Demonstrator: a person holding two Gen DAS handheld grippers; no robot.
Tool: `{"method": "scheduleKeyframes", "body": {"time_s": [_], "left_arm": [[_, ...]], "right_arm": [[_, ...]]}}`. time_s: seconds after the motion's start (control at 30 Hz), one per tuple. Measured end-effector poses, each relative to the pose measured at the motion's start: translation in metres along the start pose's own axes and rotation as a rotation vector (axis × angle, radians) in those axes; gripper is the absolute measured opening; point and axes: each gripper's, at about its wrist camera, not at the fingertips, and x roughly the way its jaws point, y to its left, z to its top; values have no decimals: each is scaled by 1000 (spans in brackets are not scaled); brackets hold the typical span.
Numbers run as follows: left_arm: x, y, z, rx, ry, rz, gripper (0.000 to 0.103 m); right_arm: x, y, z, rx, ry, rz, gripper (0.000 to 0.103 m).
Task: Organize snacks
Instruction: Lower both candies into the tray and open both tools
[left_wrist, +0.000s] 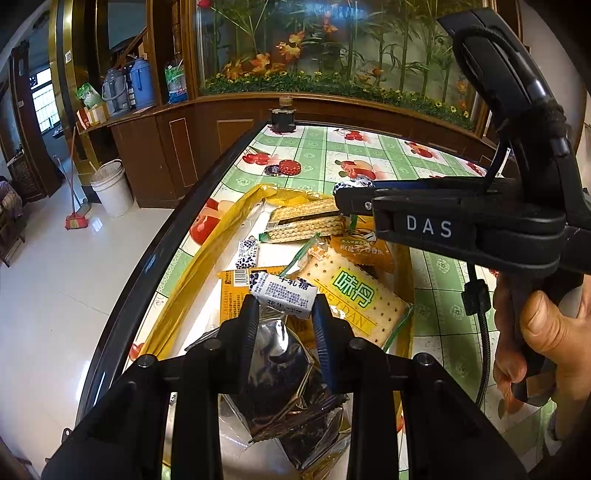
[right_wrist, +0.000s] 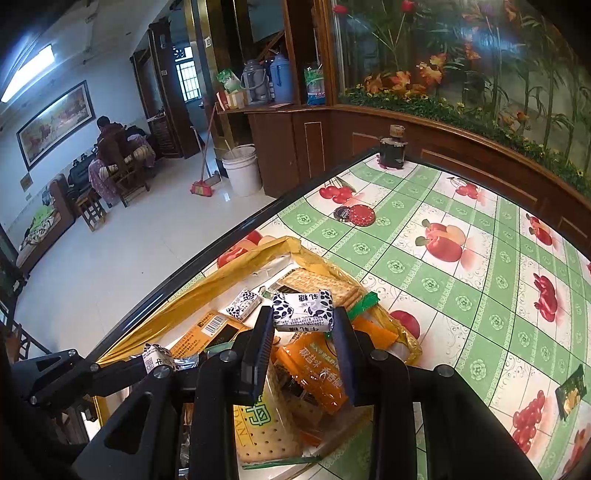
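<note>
A yellow tray (left_wrist: 207, 254) near the table's left edge holds several snacks: wafers (left_wrist: 306, 219), a cracker pack (left_wrist: 354, 295), an orange packet (left_wrist: 360, 251) and a dark foil bag (left_wrist: 291, 391). My left gripper (left_wrist: 284, 308) is shut on a white nougat candy (left_wrist: 282, 293) above the tray. My right gripper (right_wrist: 303, 325) is shut on another white nougat candy (right_wrist: 303, 308) over the tray (right_wrist: 236, 258); it also shows in the left wrist view (left_wrist: 341, 197). A third candy (right_wrist: 243, 302) lies in the tray.
The table (right_wrist: 461, 295) has a green fruit-pattern cloth. A red tin lid (right_wrist: 360, 215) and a dark jar (right_wrist: 392, 149) sit at the far side. A small green packet (right_wrist: 571, 391) lies at right. Wooden cabinets and a white bucket (right_wrist: 242, 168) stand beyond.
</note>
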Motion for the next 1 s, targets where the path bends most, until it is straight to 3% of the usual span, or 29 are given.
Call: {"method": "scheduleKeyframes", "body": {"time_s": [0.23,1.0], "left_arm": [[10,4,2,-18,15,-2,27],[21,15,-1,-53,31,4,27]], "right_arm": [[9,-4,12,4,5,11,33],[36,5,-1,-1,48,38,33]]}}
